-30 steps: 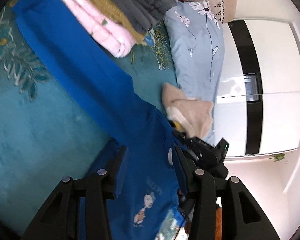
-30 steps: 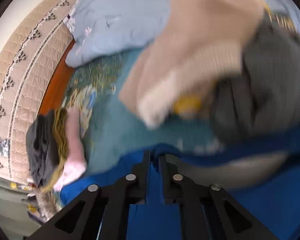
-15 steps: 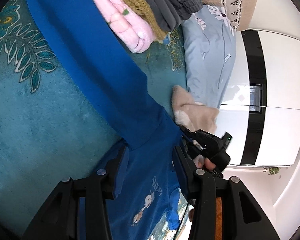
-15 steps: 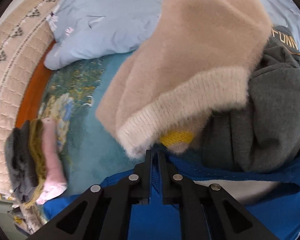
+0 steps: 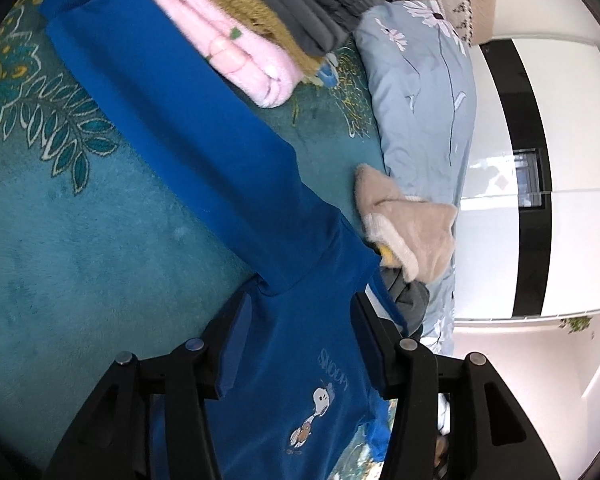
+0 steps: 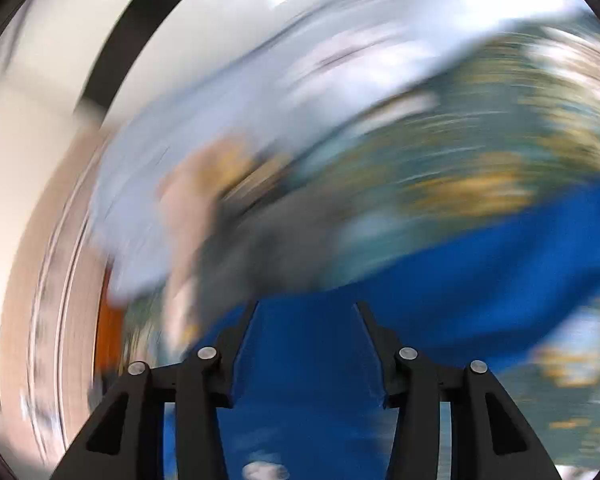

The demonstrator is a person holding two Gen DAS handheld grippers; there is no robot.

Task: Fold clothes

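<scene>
A blue sweatshirt (image 5: 220, 152) with a cartoon dog print lies spread on the teal bedspread (image 5: 60, 240), one sleeve stretched toward the upper left. My left gripper (image 5: 299, 300) hovers over its shoulder by the armpit. Its jaws are opening, the blue cloth lies under and between them, and the pads do not press on it. The right wrist view is heavily blurred. There my right gripper (image 6: 307, 308) hangs over the blue sweatshirt (image 6: 480, 264), its jaws opening, with nothing pinched between the fingers.
A stack of folded clothes (image 5: 260, 20), pink, mustard and grey, sits at the sleeve's far end. A beige fuzzy sweater (image 5: 404, 216) and a grey garment (image 5: 410, 296) lie heaped by the light blue quilt (image 5: 420, 100). A white wardrobe (image 5: 560, 160) stands beyond.
My right gripper was shut on the blue fabric; it has let go, opened and swung fast sideways, and it has left the left wrist view. My left jaws have widened a little.
</scene>
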